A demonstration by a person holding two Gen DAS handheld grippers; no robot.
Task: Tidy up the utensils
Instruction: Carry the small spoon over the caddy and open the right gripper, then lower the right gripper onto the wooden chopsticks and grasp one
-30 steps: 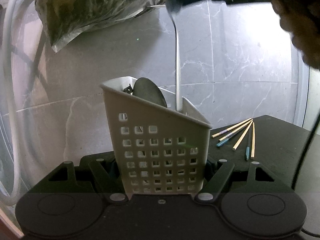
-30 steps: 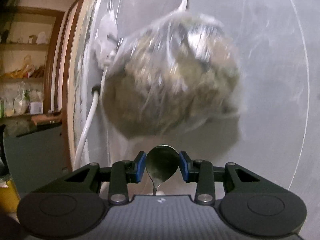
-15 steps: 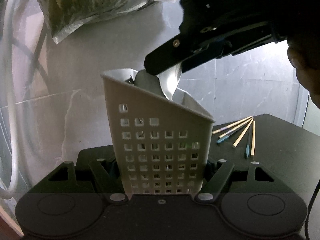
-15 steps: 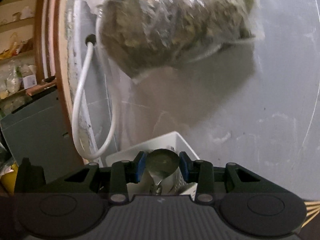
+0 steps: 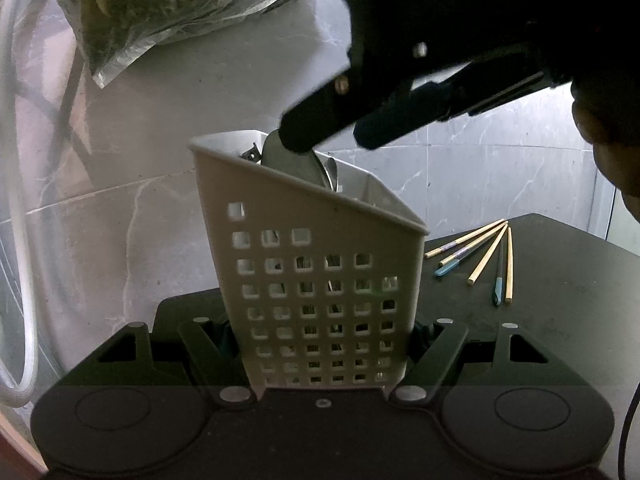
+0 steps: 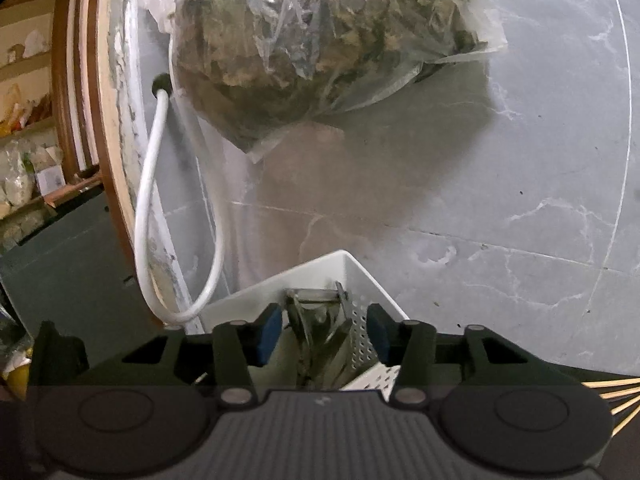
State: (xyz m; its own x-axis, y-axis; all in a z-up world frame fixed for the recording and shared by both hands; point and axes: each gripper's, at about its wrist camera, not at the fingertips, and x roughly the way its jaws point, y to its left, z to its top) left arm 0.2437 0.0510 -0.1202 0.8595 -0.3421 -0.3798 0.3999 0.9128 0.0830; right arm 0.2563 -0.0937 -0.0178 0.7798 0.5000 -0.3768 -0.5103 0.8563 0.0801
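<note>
White perforated plastic, the caddy point(image 5: 316, 280) is light and tippy, so keep your left gripper point(image 5: 320, 344) clamped low on its walls while your right gripper point(image 6: 322, 334) hangs spread, empty, above.

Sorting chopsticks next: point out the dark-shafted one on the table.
The dark chopstick with the teal end, lying between two plain wooden chopsticks at the bunch's right; all other shafts are pale.

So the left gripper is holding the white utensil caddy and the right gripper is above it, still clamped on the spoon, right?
Not quite. The left gripper does hold the white utensil caddy, and the right gripper is above it, but its jaws stand open with nothing between them. The right wrist view shows this; the spoon now sits inside the caddy.
</note>
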